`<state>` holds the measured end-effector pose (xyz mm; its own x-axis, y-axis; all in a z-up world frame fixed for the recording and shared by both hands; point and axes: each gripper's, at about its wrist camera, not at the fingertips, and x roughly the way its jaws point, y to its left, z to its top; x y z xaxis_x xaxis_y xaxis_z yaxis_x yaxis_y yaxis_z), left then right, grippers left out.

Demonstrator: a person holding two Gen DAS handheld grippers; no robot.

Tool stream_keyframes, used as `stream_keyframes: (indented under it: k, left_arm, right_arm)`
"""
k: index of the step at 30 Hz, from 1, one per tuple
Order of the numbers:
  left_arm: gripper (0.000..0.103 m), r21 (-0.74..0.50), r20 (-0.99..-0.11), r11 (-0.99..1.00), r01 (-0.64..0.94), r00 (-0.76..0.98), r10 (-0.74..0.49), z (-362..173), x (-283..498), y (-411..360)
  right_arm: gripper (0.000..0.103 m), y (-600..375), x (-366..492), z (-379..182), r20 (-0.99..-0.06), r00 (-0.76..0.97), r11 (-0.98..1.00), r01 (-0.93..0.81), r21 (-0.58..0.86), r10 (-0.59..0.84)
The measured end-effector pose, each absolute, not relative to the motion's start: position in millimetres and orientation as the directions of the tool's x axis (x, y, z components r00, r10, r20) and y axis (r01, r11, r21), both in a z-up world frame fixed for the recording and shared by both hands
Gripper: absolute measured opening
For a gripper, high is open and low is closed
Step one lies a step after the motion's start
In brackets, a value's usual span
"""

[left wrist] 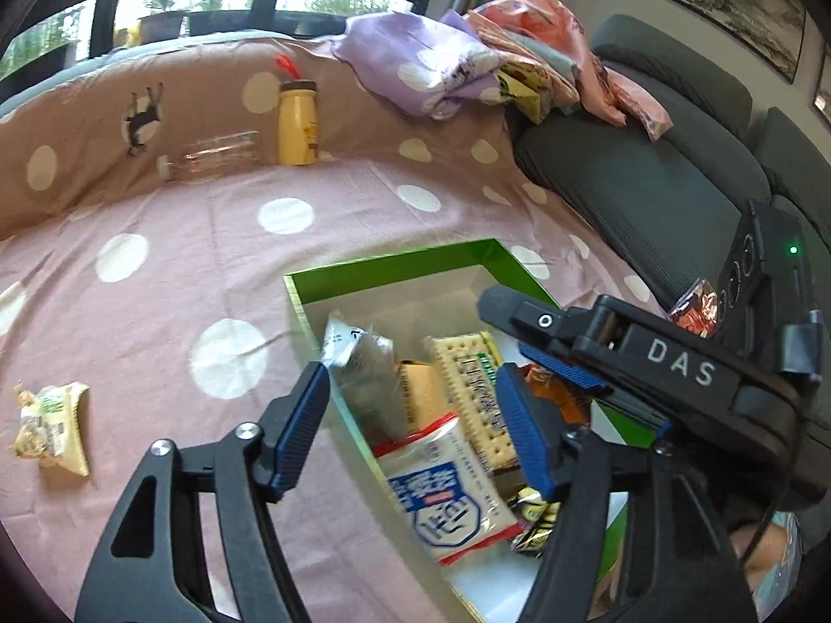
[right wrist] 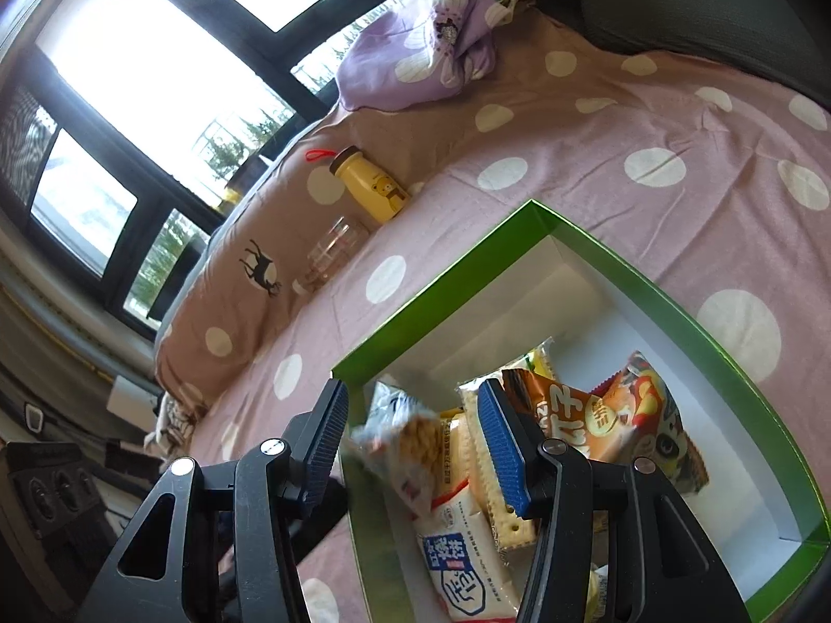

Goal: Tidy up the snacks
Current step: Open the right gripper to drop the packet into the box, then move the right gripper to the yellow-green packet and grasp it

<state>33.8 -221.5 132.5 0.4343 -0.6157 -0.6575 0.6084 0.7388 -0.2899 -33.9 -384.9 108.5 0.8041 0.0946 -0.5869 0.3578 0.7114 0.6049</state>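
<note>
A green box with a white inside lies on the pink dotted sheet and holds several snack packets: a blue-and-white biscuit pack, a cracker pack, a silver packet and orange packets. My left gripper is open just above the box's contents. My right gripper is open over the box's near-left corner; it also shows in the left wrist view. A blurred packet lies between its fingers, untouched by them. One small snack packet lies on the sheet at the left.
A yellow bottle and a clear plastic bottle lie against the brown dotted pillow. A pile of bedding sits at the back. A dark grey sofa is to the right.
</note>
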Motion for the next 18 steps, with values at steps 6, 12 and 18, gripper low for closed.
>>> stream_keyframes:
  k: [6,12,18]
  left_arm:
    - [0.081,-0.27,-0.649,0.79,0.551,0.502,-0.572,139.6,22.8,-174.7]
    - [0.088,-0.256,-0.638,0.852,0.456,0.583,-0.503,139.6,13.6,-123.7]
    - [0.094,-0.239,-0.653,0.914,0.327,0.642,-0.401,123.2,6.9,-66.9]
  right_arm:
    - [0.057,-365.0,-32.9,119.6,-0.578,0.812,0.766,0.32,0.558,0.083]
    - [0.075,-329.1,-31.0,132.8,-0.557,0.826,0.842,0.24,0.484,0.084]
    - [0.082,-282.3,-19.5,131.1,-0.585,0.803,0.902,0.165,0.4,0.113]
